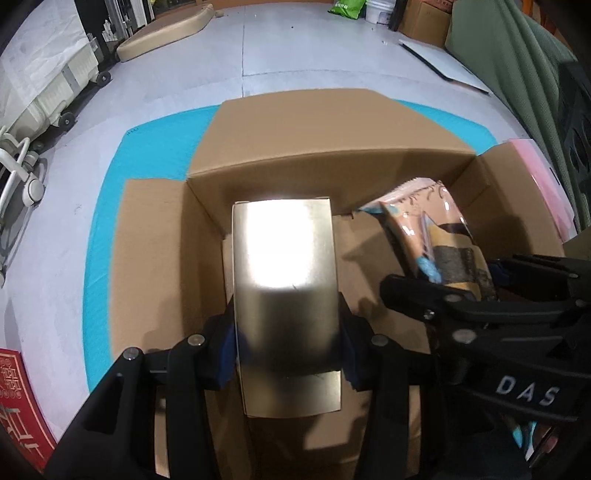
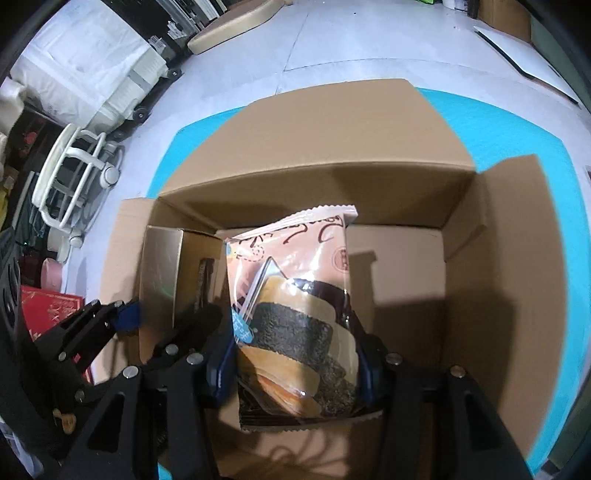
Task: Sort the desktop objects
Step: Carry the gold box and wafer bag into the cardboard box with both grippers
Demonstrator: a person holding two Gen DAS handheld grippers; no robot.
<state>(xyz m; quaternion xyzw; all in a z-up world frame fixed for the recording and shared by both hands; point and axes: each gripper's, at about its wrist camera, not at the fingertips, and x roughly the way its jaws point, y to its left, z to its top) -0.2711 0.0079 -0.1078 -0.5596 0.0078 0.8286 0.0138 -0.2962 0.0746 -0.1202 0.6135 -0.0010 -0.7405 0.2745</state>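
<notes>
My left gripper [image 1: 288, 343] is shut on a shiny gold box [image 1: 284, 295] and holds it over the open cardboard box [image 1: 325, 162]. My right gripper [image 2: 293, 365] is shut on a pink snack packet [image 2: 295, 295] of layered rice crackers, also held inside the cardboard box [image 2: 406, 258]. In the left wrist view the right gripper [image 1: 472, 295] and its packet [image 1: 436, 236] are to the right of the gold box. In the right wrist view the gold box [image 2: 160, 280] and the left gripper [image 2: 122, 317] are to the left.
The cardboard box stands with flaps open on a teal mat [image 1: 107, 206] on a grey floor. A red box [image 1: 18, 398] lies at lower left, a pink item [image 1: 543, 184] at right. White wheeled equipment [image 2: 74, 177] and a beige cushion [image 1: 166, 33] lie beyond.
</notes>
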